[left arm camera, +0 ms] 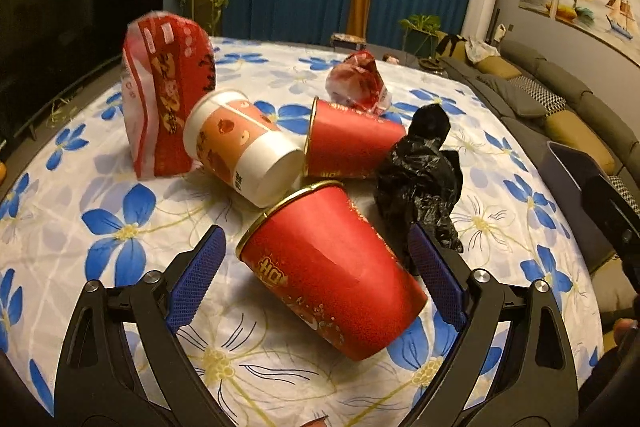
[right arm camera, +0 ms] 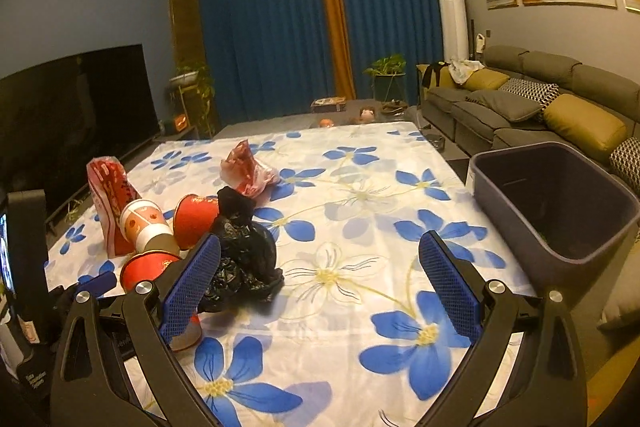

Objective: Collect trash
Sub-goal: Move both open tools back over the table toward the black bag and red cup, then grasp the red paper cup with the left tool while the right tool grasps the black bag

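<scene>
Blue-padded and spread wide, the left gripper point(left arm camera: 316, 259) straddles the nearest red cup point(left arm camera: 332, 275), which lies on its side on the flowered cloth point(left arm camera: 100, 227), not yet squeezed. Beside that cup sits a crumpled black bag point(left arm camera: 420, 179); beyond it, another red cup point(left arm camera: 352, 143), a white cup point(left arm camera: 240, 151), red packets point(left arm camera: 164, 107). The right gripper point(right arm camera: 320, 279) gapes empty, right of the bag; a grey bin point(right arm camera: 556, 203) stands further right.

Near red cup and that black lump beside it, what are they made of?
Red cup: seems coated paper, matte wall with a faint side seam, gold-edged rim. Black lump: looks like thin plastic film, probably a bag, crinkled and glossy with sharp highlights.
</scene>
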Available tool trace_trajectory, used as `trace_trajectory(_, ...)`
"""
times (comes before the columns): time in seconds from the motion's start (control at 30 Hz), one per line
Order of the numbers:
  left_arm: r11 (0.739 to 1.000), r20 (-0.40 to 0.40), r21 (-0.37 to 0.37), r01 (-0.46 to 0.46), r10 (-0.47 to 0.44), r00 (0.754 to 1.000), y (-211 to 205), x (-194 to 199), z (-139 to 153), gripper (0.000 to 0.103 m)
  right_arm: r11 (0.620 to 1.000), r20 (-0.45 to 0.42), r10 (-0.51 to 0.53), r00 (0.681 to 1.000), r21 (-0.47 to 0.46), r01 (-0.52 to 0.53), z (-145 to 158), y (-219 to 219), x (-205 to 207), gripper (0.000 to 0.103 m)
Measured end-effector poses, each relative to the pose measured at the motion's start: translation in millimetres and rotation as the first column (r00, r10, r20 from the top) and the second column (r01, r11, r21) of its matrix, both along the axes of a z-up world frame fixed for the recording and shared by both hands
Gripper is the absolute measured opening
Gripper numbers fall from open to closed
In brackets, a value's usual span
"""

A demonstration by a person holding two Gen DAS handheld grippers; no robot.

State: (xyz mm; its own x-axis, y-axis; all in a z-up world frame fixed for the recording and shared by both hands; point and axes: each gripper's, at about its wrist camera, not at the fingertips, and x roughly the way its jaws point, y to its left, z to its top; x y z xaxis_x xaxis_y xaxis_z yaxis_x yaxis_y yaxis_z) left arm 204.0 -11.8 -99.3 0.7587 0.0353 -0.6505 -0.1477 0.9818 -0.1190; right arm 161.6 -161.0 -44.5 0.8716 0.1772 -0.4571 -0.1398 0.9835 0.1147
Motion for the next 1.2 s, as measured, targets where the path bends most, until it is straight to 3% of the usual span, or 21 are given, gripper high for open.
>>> trace_trajectory(0.07, 1.000, -0.018, -0.021, 0.011, -0.011, 1.000, 4.0, 3.2, -3.7, 0.082, 1.000, -0.007, 0.009, 1.000, -0.006, -0.009, -2.8, 6.4, 5.8, 0.096)
trace_trajectory(0.33, 0.996, -0.005, -0.077, 0.041, -0.042, 0.999, 17.5, 0.2, -4.6, 0.080, 0.998, -0.065, 0.055, 0.996, -0.029, -0.057, -16.2, 34.9, 30.6, 0.094)
trace_trajectory(0.77, 0.991, 0.030, -0.104, 0.087, -0.085, 0.996, 42.6, -13.2, -1.5, 0.068, 0.993, -0.145, 0.081, 0.986, -0.069, -0.092, -35.1, 67.1, 63.2, 0.089)
trace_trajectory(1.07, 0.988, 0.031, -0.099, 0.116, -0.113, 0.993, 49.3, -15.8, -3.8, 0.068, 0.989, -0.242, 0.097, 0.965, -0.083, -0.120, -51.0, 78.1, 82.1, 0.068)
trace_trajectory(1.2, 0.989, 0.029, -0.086, 0.118, -0.116, 0.993, 46.2, -15.1, -4.8, 0.069, 0.988, -0.276, 0.111, 0.955, -0.069, -0.135, -55.3, 77.7, 87.7, 0.055)
